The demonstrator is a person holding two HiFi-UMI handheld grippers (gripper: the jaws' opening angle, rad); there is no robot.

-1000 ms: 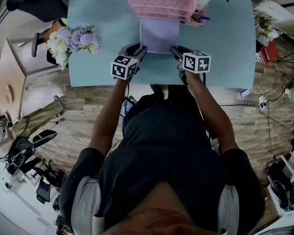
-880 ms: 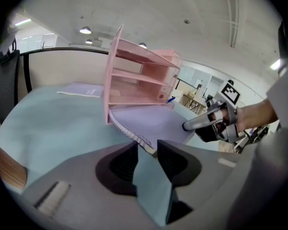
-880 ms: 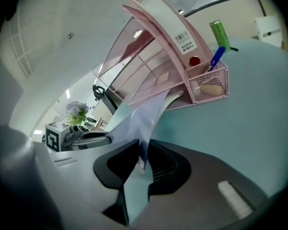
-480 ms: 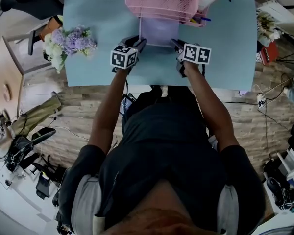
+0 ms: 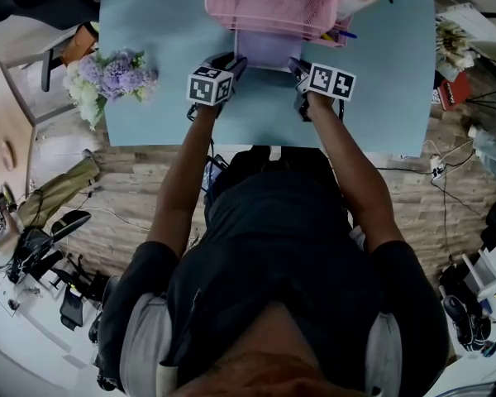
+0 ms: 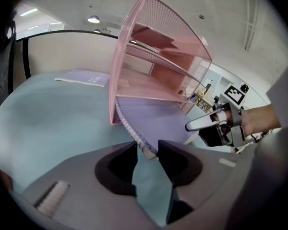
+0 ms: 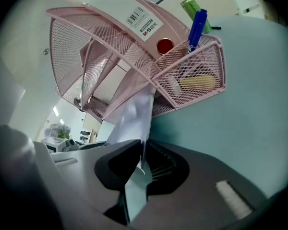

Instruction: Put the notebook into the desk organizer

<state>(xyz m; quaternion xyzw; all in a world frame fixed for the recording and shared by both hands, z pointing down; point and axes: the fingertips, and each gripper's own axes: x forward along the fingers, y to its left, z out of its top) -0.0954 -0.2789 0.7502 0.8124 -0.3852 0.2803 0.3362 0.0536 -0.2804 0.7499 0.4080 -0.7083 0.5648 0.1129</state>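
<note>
Notebook: the purple spiral notebook [image 5: 268, 50] lies flat on the teal table [image 5: 149, 23]. Most of it is under the bottom tier of the pink mesh desk organizer [image 5: 269, 2]. Only a short strip shows at the front.
Change: a second ago far more cover lay exposed. It has slid inward, and both grippers have followed up to the organizer's front.
Left gripper [image 6: 148, 149]: jaws opening. The spiral-bound corner sits between the tips, seemingly touched on both sides.
Right gripper [image 7: 140, 159]: clamped tight on the notebook's opposite thin edge.
Meaning: insertion looks nearly done. Release appears to start on the left.
Remaining: probably a last nudge, then the right lets go.
</note>
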